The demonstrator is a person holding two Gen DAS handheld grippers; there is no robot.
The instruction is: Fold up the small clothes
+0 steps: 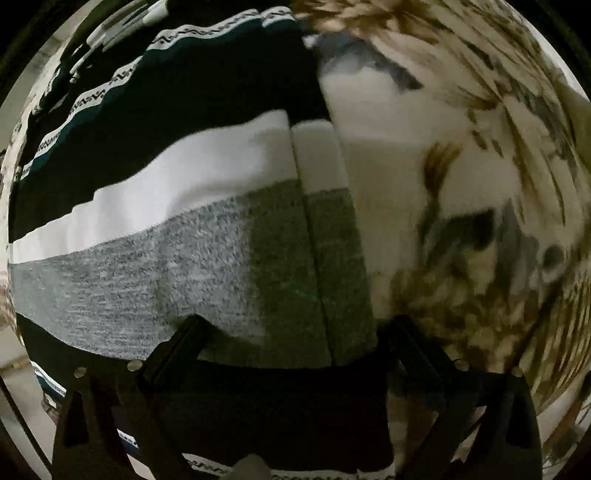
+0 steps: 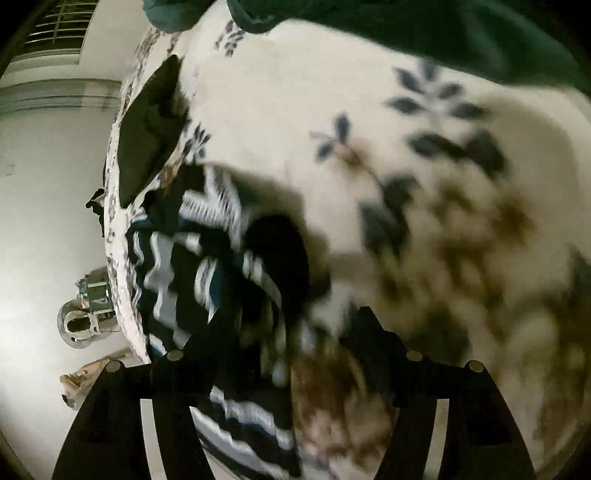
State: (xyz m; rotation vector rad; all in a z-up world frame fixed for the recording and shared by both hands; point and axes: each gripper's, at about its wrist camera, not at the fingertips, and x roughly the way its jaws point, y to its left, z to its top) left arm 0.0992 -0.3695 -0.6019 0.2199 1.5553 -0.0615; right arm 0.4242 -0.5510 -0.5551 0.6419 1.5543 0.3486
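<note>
- I read no writing; both views blurred.
- Left gripper point(image 1: 291, 332): spread wide over striped sweater point(image 1: 207, 258) on floral bedspread point(image 1: 461, 147).
- Right gripper point(image 2: 284, 328): spread; sweater point(image 2: 207, 266) bunched between the fingers.
- Dark pillow point(image 2: 147, 136) beyond.

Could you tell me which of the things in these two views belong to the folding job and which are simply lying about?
Belonging to the job:
- striped garment with dark, white and grey bands
- left gripper, over the garment
- right gripper, beside it

Just lying about:
- floral bedspread
- black cloth
- dark green fabric
- fan-like appliance on the floor
</note>
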